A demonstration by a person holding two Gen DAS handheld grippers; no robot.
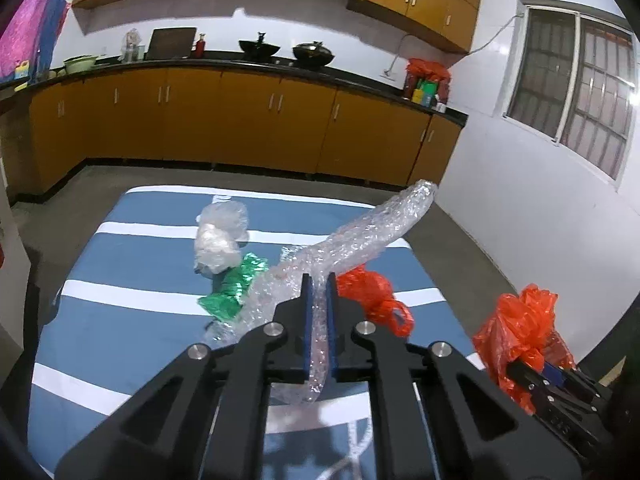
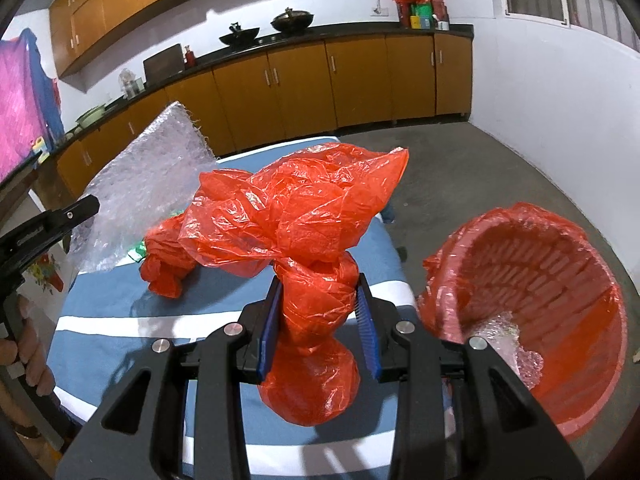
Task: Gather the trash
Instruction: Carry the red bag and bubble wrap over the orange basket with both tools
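while both grippers hold trash above the blue-and-white striped table (image 1: 120, 320), a lined bin waits at the right.

left gripper (image 1: 319, 288) is clenched on a bubble wrap sheet (image 1: 360, 236); right gripper (image 2: 318, 300) grips a knotted orange plastic bag (image 2: 304, 216). another orange bag (image 1: 372, 292), green foil wrapper (image 1: 236, 284) and clear plastic wad (image 1: 220, 236) lie on the table; the red trash basket (image 2: 560, 280) already holds bubble wrap.

Left wrist view: aimed forward along left gripper (image 1: 318, 280), close above striped table (image 1: 120, 320). Right wrist view: similarly close, basket (image 2: 560, 320) seen right of tool. Shared: table, counter (image 1: 240, 66), bubble wrap (image 2: 148, 184).
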